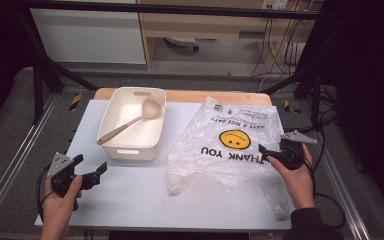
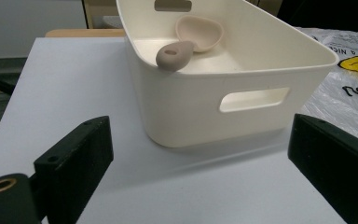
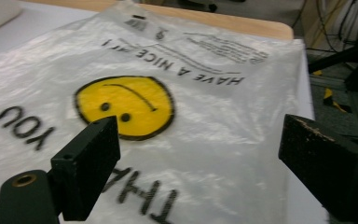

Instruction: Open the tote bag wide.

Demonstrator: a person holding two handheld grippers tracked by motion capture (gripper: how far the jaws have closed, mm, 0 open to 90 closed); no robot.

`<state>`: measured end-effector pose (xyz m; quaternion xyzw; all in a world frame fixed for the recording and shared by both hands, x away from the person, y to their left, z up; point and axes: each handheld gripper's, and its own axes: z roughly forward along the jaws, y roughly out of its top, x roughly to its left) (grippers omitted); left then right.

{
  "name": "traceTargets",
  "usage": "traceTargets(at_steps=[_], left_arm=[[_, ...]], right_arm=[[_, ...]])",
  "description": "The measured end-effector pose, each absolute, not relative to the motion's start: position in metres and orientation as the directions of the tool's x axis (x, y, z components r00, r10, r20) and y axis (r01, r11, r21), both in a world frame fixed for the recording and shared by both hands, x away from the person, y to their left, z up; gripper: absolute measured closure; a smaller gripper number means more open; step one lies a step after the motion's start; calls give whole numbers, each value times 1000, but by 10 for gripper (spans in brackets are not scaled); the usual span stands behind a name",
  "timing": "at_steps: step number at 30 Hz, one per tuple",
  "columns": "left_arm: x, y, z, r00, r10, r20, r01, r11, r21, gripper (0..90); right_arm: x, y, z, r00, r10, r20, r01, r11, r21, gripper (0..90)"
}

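High view is showing the right gripper [image 1: 269, 152], jaws standing wide and empty, hovering over the flimsy, slippery plastic bag [image 1: 230, 145], best pinched at its near-right edge.

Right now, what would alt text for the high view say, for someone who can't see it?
A person holds an open left gripper and open right gripper over a white table. A ladle lies in a white bin, beside a clear smiley-face plastic bag.

"THANK YOU" on plastic bag [image 1: 230, 145]
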<state>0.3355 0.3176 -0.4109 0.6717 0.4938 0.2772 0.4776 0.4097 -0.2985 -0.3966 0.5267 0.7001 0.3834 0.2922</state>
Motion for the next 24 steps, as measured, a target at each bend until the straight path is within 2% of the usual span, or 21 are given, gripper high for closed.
traceTargets(at_steps=[7,10,19,24], left_arm=[[336,317,-411,363,927,-98,400,-60,914,63],[336,317,-411,362,927,-101,403,-58,914,62],[336,317,-412,364,927,-95,406,-66,911,62],[336,316,-412,363,927,-95,409,-67,910,62]], right_arm=[[393,-258,-400,-383,924,-3,530,223,818,108],[382,-227,-407,-462,887,-9,527,283,801,113],[369,-166,-423,-618,785,-45,501,436,747,112],[364,-150,-427,-659,751,-31,490,461,740,107]])
